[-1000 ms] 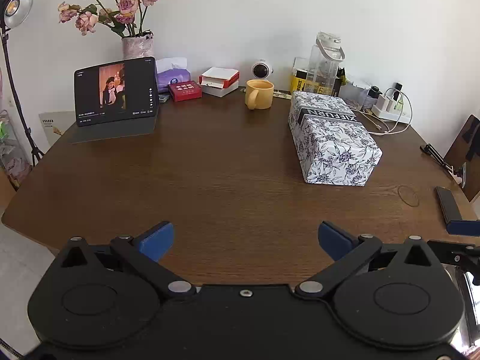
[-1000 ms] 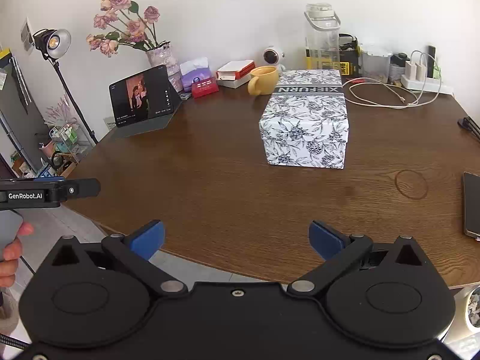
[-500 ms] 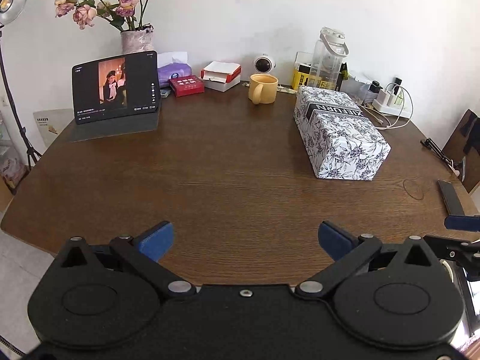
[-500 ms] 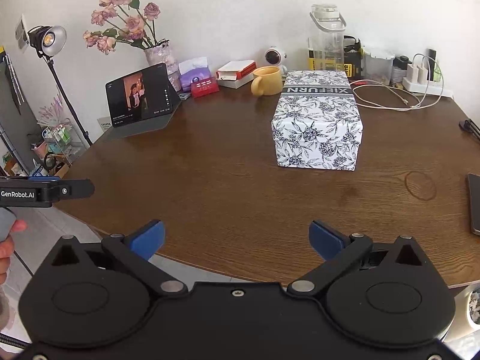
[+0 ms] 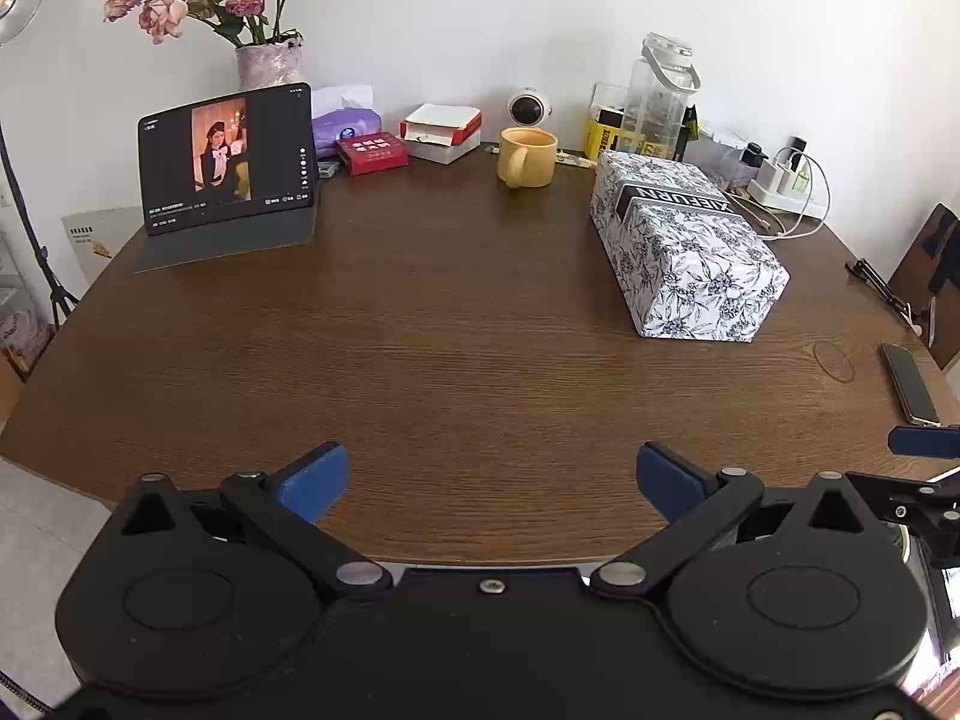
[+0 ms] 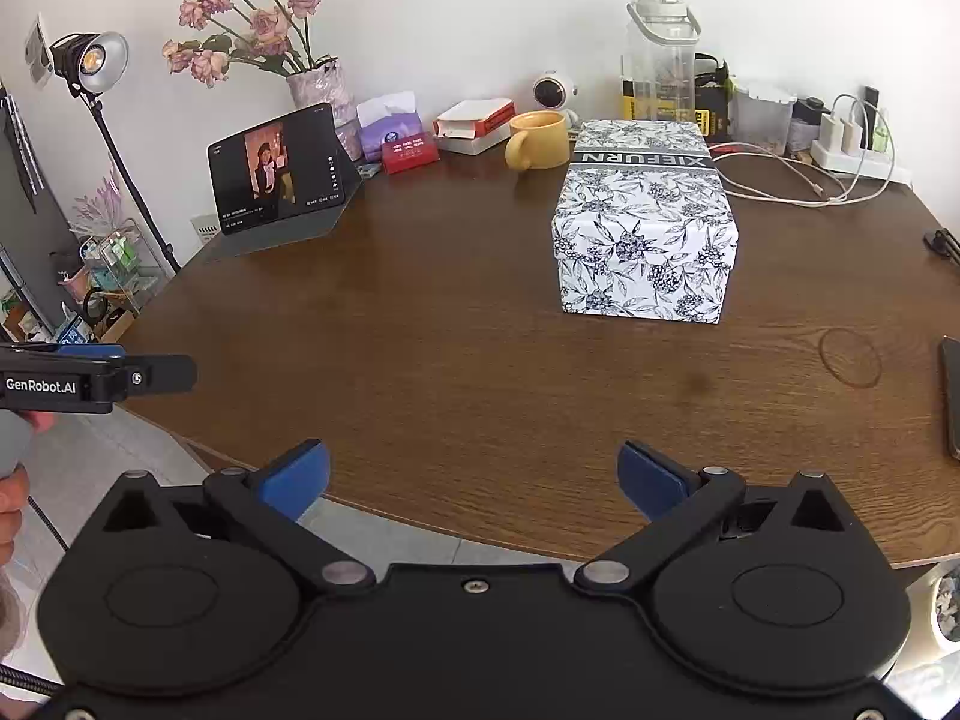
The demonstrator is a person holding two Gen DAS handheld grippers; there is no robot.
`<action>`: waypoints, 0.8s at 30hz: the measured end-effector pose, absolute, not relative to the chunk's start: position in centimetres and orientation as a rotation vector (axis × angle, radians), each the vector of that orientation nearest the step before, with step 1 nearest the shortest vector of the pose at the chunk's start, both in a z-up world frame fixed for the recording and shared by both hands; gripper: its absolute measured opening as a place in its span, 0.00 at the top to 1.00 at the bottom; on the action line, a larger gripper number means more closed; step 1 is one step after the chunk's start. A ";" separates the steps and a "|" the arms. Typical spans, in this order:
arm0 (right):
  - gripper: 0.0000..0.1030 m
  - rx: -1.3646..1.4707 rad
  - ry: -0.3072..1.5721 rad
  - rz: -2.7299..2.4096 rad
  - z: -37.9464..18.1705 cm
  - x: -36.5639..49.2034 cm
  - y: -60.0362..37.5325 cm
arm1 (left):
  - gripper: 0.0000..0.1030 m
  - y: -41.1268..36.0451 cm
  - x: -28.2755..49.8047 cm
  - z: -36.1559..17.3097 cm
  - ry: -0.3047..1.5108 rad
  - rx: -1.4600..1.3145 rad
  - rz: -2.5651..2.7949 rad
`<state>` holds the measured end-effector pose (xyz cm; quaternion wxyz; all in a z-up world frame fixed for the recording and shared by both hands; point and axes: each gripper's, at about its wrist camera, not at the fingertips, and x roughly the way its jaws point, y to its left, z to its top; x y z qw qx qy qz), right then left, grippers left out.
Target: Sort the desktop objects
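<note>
over the near edge of the brown wooden table point(image 5: 456, 360), the left gripper point(image 5: 489, 480) sits level and points toward the back wall, its 2 blue-padded fingers point(image 5: 312, 480) spread wide apart with nothing between them. the right gripper point(image 6: 474, 474) is held the same way beside it, also at the table's near edge, jaws wide apart and empty; part of its reach hangs over the floor past the curved rim. in the right wrist view the left gripper shows side-on at the far left edge, a hand point(image 6: 12, 480) gripping its grey handle below. the floral box point(image 5: 684, 252), white with dark leaf print and a black band, lies closed on the right half of the table, well ahead of both grippers and touching neither. behind it a yellow mug point(image 5: 527, 156) stands upright, near a clear water bottle point(image 5: 660, 96). at the back left a tablet point(image 5: 225, 159) leans on its folded cover, screen lit, in front of a vase of pink roses point(image 5: 264, 63). a red box point(image 5: 372, 153) and a purple tissue pack point(image 5: 345, 126) sit between tablet and mug. a phone point(image 5: 909, 384) lies flat near the right edge, with a faint ring mark point(image 6: 849, 357) on the wood beside it.
</note>
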<state>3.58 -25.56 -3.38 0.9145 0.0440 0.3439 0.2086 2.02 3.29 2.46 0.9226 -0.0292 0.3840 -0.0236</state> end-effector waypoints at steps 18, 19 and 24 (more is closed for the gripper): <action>0.00 0.087 0.724 0.436 -3.7 3.3 -25.6 | 0.00 3.2 1.7 2.6 0.767 -0.053 -0.034; 0.00 0.087 0.724 0.436 -3.7 3.3 -25.6 | 0.00 3.1 1.7 2.6 0.766 -0.052 -0.034; 0.00 0.086 0.726 0.438 -3.8 3.1 -25.7 | 0.00 2.8 1.6 2.6 0.762 -0.044 -0.033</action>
